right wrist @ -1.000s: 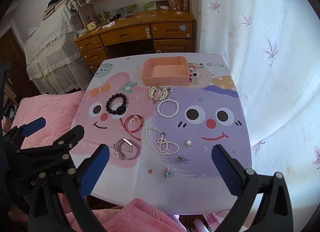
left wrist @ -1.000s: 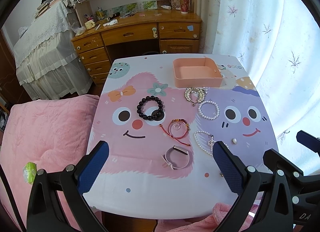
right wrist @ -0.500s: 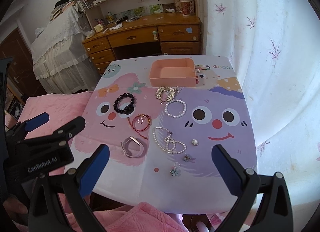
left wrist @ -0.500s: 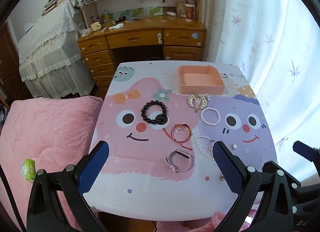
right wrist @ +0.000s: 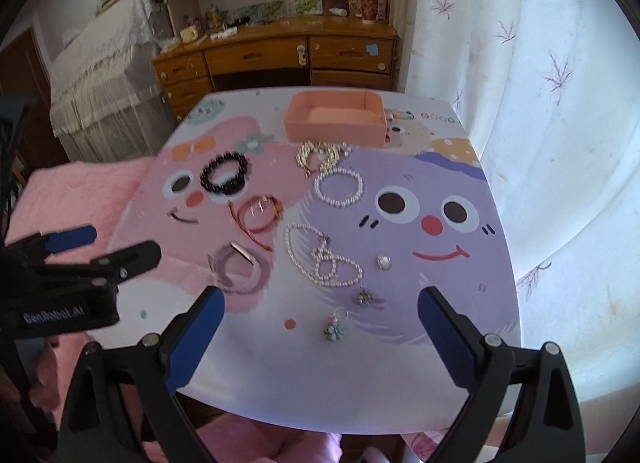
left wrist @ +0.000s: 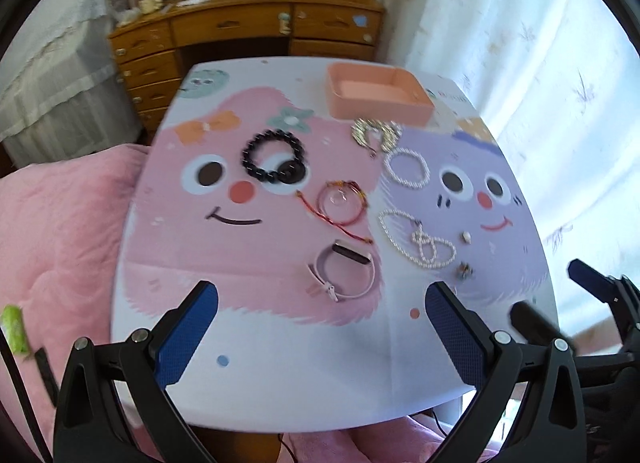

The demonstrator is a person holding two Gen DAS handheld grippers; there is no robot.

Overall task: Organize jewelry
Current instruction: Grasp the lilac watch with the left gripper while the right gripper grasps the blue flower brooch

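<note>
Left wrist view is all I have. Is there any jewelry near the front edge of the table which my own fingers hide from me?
Observer: Yes. The right wrist view shows a flower charm on a small ring. It lies nearer to the front edge of the table than the small dark charm.
Operator: I see only the side of the right gripper. Is it open?
Observer: The right gripper is wide open, with nothing between its fingers.
</note>
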